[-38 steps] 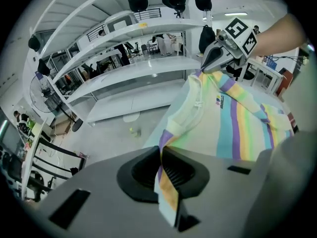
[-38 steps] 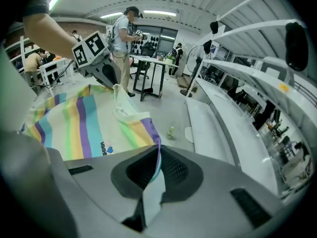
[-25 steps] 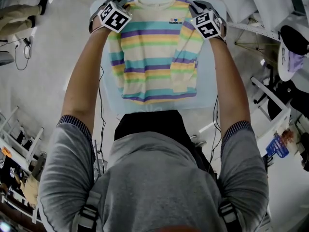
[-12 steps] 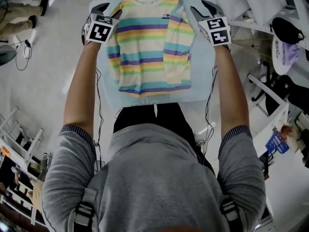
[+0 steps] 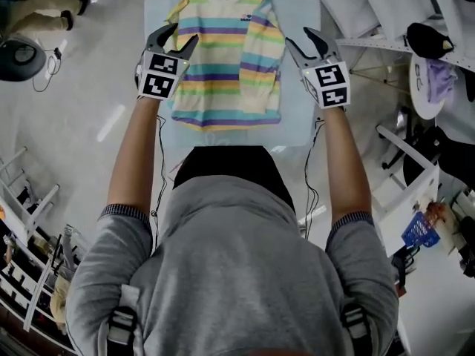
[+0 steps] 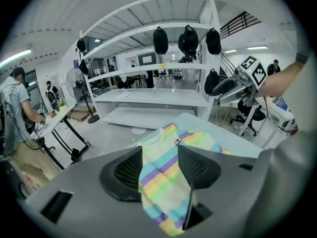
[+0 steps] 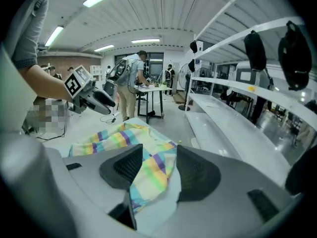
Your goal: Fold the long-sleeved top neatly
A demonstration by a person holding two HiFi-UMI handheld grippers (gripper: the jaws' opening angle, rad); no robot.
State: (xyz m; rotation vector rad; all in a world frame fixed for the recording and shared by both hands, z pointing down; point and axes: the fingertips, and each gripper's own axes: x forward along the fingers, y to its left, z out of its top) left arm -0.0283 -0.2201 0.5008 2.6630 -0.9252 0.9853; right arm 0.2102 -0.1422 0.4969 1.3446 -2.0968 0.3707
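The striped long-sleeved top (image 5: pixel 223 50) lies flat on the light blue table (image 5: pixel 300 102), collar at the far end, with both sleeves folded in over the body. My left gripper (image 5: pixel 177 39) hangs in the air over the top's left edge. Its jaws have just been opening, and they hold nothing. Beside the top's right edge my right gripper (image 5: pixel 300 39) hovers over the table; its jaws have likewise just been opening, with nothing between them. In the left gripper view the top (image 6: pixel 158 177) shows far below through the gap. The right gripper view shows the top (image 7: pixel 148 170) the same way.
A white shelf rack (image 6: pixel 153 98) with hanging black bags stands beyond the table. People stand at a workbench (image 7: pixel 148 90). At the right are a round table with a cloth (image 5: pixel 430 69) and white frames (image 5: pixel 404 147). Cables lie on the floor at the left.
Both grippers have lifted off the top's shoulders, drawn back toward the person and opened wider. The top stays flat on the table.
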